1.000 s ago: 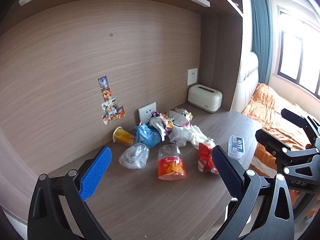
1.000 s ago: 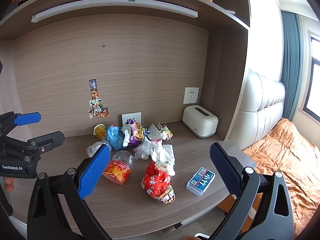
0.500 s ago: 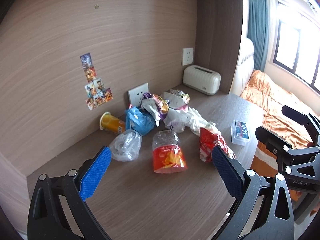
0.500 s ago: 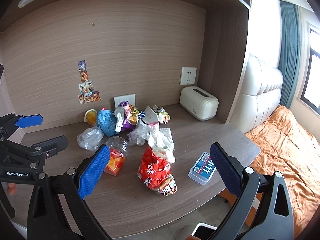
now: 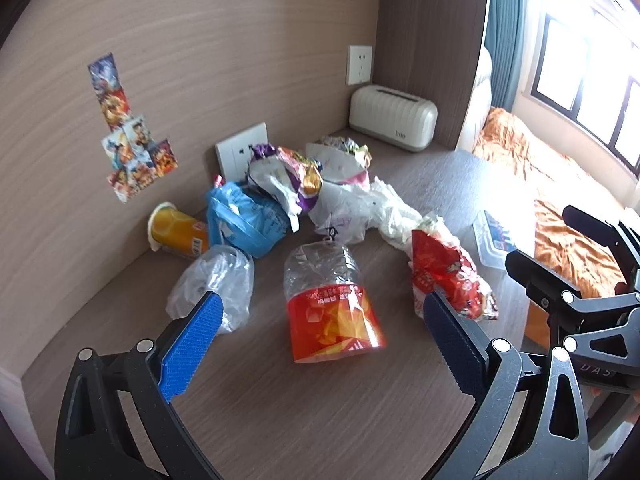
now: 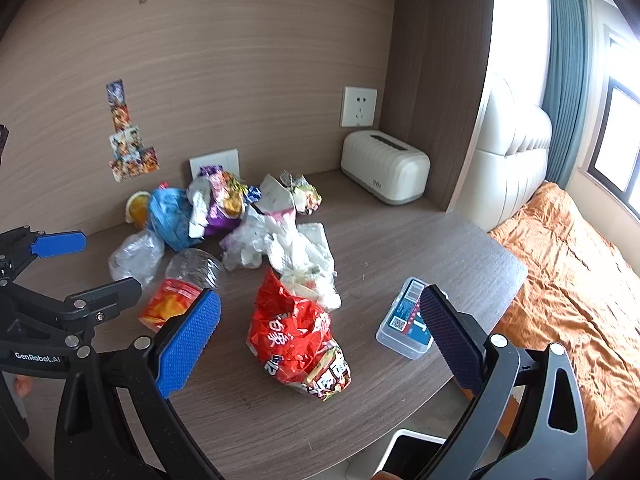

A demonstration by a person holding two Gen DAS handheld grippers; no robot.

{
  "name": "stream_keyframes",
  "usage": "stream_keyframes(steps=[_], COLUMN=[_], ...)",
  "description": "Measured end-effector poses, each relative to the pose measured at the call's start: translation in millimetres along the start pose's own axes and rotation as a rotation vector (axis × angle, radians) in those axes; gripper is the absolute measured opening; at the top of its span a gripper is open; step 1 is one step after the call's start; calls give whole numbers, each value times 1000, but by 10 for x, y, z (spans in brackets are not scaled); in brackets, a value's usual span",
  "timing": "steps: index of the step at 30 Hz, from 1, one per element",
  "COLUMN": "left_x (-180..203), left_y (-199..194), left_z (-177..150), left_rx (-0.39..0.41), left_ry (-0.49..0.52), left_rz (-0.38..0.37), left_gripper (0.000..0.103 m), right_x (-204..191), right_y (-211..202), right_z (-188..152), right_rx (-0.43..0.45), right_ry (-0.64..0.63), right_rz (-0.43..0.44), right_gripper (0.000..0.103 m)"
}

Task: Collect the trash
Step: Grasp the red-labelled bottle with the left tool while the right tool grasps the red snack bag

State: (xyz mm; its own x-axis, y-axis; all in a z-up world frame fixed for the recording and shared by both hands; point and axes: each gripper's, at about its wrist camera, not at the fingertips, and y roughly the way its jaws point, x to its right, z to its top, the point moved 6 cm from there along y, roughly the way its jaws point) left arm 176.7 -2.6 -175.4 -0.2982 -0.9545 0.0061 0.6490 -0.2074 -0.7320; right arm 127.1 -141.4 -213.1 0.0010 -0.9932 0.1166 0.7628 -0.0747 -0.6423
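A heap of trash lies on the wooden desk (image 5: pixel 320 412). Nearest the left gripper (image 5: pixel 320 344), which is open and empty, lies a crushed clear bottle with a red label (image 5: pixel 332 308). A clear plastic bag (image 5: pixel 216 284), a blue bag (image 5: pixel 244 220), an orange cup (image 5: pixel 176 232) and snack wrappers (image 5: pixel 288 176) sit behind it. In the right wrist view a red snack bag (image 6: pixel 296 340) lies between the blue pads of the open, empty right gripper (image 6: pixel 320 340). White crumpled plastic (image 6: pixel 296 248) lies beyond it, and the bottle (image 6: pixel 180 288) is to the left.
A small clear box with a blue label (image 6: pixel 406 324) lies near the desk's right edge. A cream toaster-shaped box (image 6: pixel 384 166) stands in the back corner. An orange bed (image 6: pixel 572 280) is to the right, a white bin rim (image 6: pixel 408 452) below the desk edge.
Both grippers have moved forward and tilted down toward the desk; the trash now looks larger and closer. Both stay open.
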Motion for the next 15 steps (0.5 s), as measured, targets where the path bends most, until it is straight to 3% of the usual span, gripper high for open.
stream_keyframes(steps=[8, 15], left_x=[5, -14], left_y=[650, 1029], left_z=[-90, -170], left_rx=[-103, -170], left_ry=[33, 18], left_rz=[-28, -89], left_gripper=[98, 98], right_x=[-30, -220], right_y=[494, 728], right_z=[-348, -406], right_rx=[-107, -109], right_ry=[-16, -70], right_rz=[-33, -5], right_gripper=[100, 100])
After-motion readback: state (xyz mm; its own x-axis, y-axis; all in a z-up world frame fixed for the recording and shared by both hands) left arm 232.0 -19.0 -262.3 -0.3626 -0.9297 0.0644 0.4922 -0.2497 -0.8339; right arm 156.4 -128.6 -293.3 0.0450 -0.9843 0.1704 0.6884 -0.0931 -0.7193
